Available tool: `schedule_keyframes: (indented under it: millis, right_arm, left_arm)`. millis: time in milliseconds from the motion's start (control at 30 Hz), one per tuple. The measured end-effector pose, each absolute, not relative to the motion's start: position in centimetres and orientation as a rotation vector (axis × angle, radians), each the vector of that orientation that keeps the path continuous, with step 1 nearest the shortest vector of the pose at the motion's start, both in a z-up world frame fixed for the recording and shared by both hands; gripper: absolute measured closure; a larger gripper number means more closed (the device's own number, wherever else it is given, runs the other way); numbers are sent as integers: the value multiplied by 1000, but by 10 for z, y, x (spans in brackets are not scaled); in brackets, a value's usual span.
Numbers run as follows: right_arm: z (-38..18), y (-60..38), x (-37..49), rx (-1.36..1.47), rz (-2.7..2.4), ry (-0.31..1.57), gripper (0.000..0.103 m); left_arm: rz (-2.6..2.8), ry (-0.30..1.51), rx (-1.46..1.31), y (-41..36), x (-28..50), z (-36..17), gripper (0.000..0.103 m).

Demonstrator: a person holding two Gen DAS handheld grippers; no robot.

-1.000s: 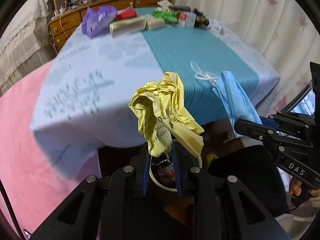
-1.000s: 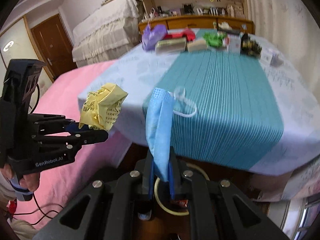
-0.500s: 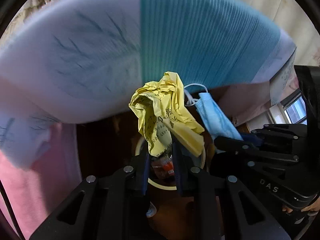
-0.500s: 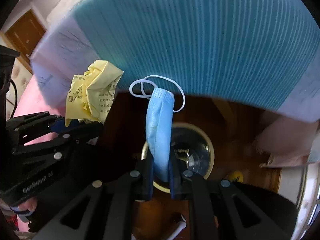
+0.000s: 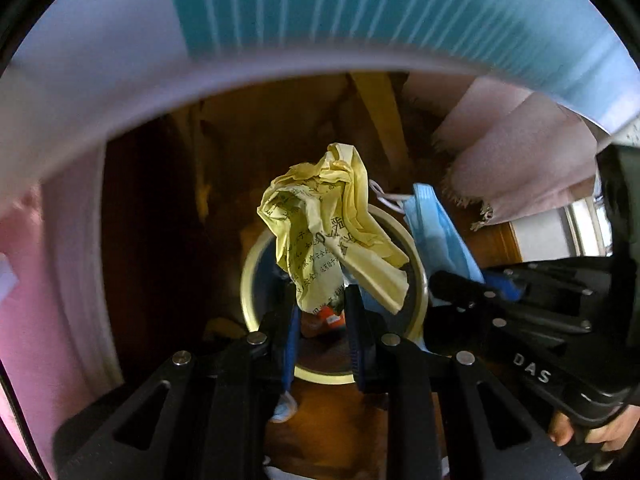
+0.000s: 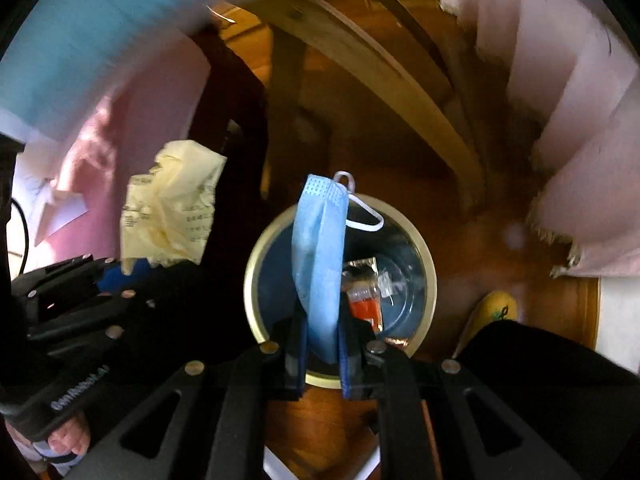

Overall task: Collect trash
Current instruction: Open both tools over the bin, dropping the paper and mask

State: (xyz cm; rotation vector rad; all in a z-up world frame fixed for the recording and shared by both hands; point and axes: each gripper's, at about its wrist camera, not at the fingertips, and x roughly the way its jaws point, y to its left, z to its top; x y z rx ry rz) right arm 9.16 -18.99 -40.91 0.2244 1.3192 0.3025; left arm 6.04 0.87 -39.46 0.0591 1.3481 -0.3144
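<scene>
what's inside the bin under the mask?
In the bin: an orange packet and clear wrappers on the bottom. The hanging blue mask covers the left part of the bin's inside, so anything there cannot be seen.

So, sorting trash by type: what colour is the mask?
Light blue mask with white ear loops, clearest in the right wrist view.

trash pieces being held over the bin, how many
2: crumpled yellow paper clamped in the left gripper, and a blue face mask clamped in the right gripper.
</scene>
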Motion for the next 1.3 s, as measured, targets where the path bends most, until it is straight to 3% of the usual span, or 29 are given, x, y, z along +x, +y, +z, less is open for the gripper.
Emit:
schedule_keyframes:
  millis: [533, 667, 733, 800, 933, 1300]
  right_arm:
    - [-445, -196, 108, 289, 237, 1407, 88]
    - [-446, -195, 108, 287, 240, 1412, 85]
    - [-446, -195, 108, 282, 239, 1410, 78]
    - [-447, -195, 107, 282, 240, 1407, 72]
    - [-448, -193, 106, 274, 243, 1408, 61]
    - [-446, -191, 106, 271, 252, 1409, 60]
  left_arm:
    - [-279, 1475, -28, 16, 73, -426, 82]
    - [-269, 1481, -32, 15, 72, -427, 73]
    - [-262, 1479, -28, 16, 71, -427, 54]
    - [-249, 1472, -24, 17, 70, -427, 45]
    - [-228, 1464, -18, 19, 69, -425, 42]
    - [-194, 1460, -27, 24, 71, -429, 41]
